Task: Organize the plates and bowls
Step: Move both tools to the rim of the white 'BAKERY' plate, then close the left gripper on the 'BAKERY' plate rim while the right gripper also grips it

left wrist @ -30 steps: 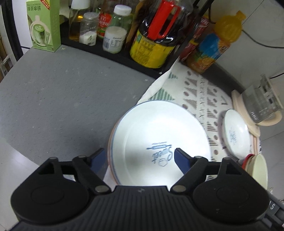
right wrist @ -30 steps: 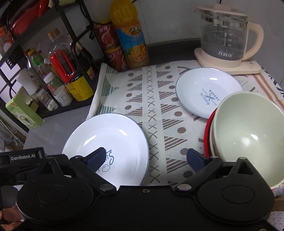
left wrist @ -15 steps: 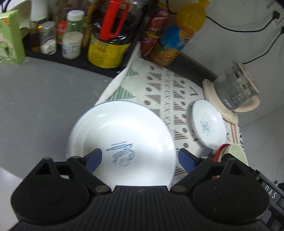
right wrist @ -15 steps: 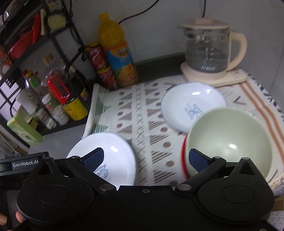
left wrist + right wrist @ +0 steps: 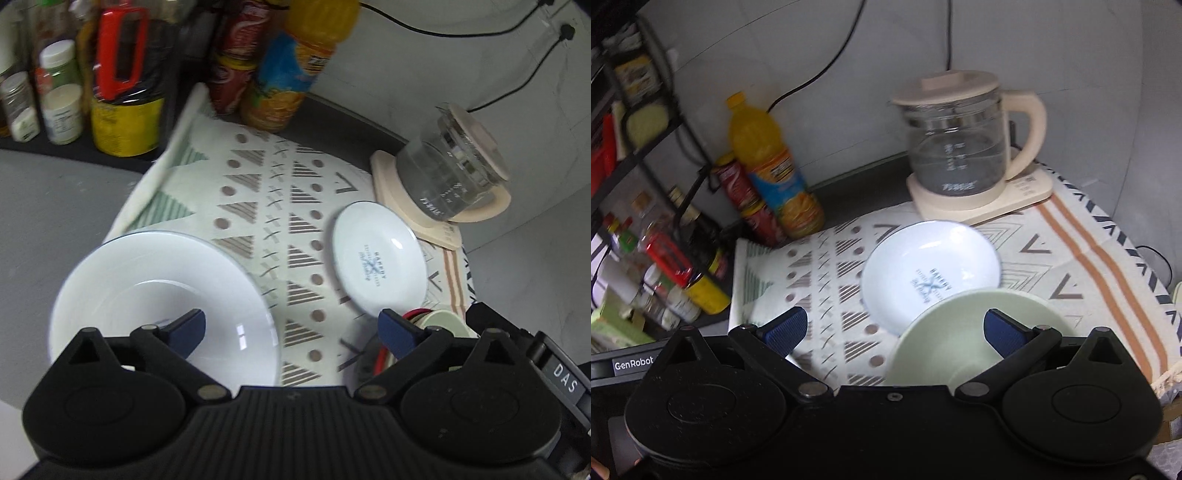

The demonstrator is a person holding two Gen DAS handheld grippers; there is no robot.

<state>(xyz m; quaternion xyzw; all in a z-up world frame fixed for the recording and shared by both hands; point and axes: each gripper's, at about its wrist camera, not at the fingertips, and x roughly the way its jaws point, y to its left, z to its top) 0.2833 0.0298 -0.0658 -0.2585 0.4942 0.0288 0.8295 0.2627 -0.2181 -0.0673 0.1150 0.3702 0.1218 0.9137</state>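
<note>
A large white plate (image 5: 162,295) lies at the left edge of the patterned cloth (image 5: 266,192), under my left gripper's left finger. A smaller white plate with blue print (image 5: 378,262) lies further right; it also shows in the right wrist view (image 5: 931,277). A pale green bowl (image 5: 960,343) sits on a red-rimmed one (image 5: 415,315) at the cloth's near right. My left gripper (image 5: 291,330) is open and empty above the cloth. My right gripper (image 5: 895,330) is open and empty above the green bowl's near rim.
A glass kettle on a cream base (image 5: 964,155) stands at the back right. An orange juice bottle (image 5: 772,166) and red cans (image 5: 738,192) stand at the back. A black rack with bottles and jars (image 5: 110,92) lines the left side. Cables run along the wall.
Both grippers have risen and swung right. The large plate slid to the left of the left wrist view; the small plate and kettle came toward the middle. Both stayed open.
</note>
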